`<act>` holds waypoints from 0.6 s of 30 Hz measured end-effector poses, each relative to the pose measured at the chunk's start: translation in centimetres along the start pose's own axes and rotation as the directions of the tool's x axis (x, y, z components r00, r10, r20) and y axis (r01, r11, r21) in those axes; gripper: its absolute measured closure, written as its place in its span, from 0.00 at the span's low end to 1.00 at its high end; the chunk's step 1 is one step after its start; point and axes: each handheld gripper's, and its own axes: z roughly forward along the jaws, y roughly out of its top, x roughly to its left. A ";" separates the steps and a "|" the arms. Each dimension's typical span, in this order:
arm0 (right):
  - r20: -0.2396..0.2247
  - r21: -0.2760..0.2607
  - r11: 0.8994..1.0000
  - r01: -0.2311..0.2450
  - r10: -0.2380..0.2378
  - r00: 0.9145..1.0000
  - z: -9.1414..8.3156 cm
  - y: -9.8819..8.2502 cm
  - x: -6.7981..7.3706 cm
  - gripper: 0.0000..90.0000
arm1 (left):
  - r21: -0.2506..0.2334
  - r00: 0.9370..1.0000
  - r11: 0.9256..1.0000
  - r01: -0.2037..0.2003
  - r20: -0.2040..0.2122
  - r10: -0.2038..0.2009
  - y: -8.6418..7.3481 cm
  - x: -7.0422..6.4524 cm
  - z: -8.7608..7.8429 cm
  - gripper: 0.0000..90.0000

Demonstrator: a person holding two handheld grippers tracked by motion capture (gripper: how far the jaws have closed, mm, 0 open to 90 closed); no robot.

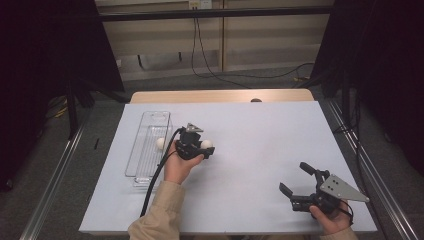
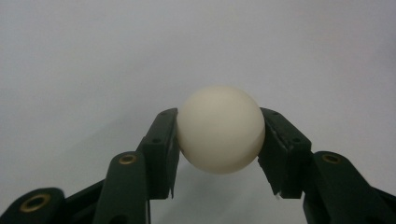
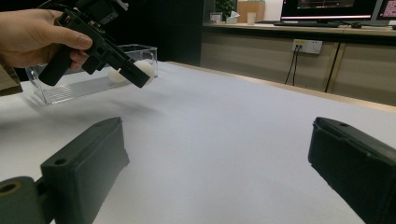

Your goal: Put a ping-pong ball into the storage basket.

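Left tool (image 2: 219,154) clamped on white ball (image 2: 220,129), centre frame (beside clear tray (image 1: 148,150)); right tool (image 1: 299,181) gaping apart, lower right.

Black grippers (image 1: 196,145), tan sleeves (image 1: 159,210)

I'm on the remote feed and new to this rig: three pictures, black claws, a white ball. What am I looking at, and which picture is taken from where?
No robot arm here: a person holds a two-jaw tool in each hand. The high view looks down on the white table. The other two pictures come from cameras riding on the tools, looking along their jaws. The left gripper is shut on a white ball, lifted off the table beside a clear tray. A second white ball lies in that tray. The right gripper is open and holds nothing, near the table's right front corner. Its view shows the left hand across the table.
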 end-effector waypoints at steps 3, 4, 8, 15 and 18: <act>0.000 -0.001 1.000 0.002 -0.002 1.000 0.0 0.0 0.0 0.04 | -0.007 1.000 1.000 0.006 0.000 -0.006 0.1 0.0 -0.3 0.57; 0.000 -0.001 1.000 0.002 -0.002 1.000 0.0 0.0 0.0 0.04 | -0.005 1.000 1.000 0.002 -0.002 -0.002 0.2 0.0 -0.4 0.57; 0.000 0.000 1.000 0.001 -0.001 1.000 0.0 0.0 0.0 0.04 | -0.007 1.000 1.000 0.001 -0.002 -0.001 0.2 0.0 -0.6 0.57; -0.001 0.000 1.000 0.001 -0.001 1.000 0.0 0.0 0.0 0.04 | -0.009 1.000 1.000 0.006 -0.005 -0.006 0.3 0.2 -0.9 0.57; -0.001 0.000 1.000 0.001 -0.001 1.000 0.0 0.0 0.0 0.04 | -0.004 1.000 1.000 0.004 -0.007 -0.004 0.4 0.3 -1.1 0.57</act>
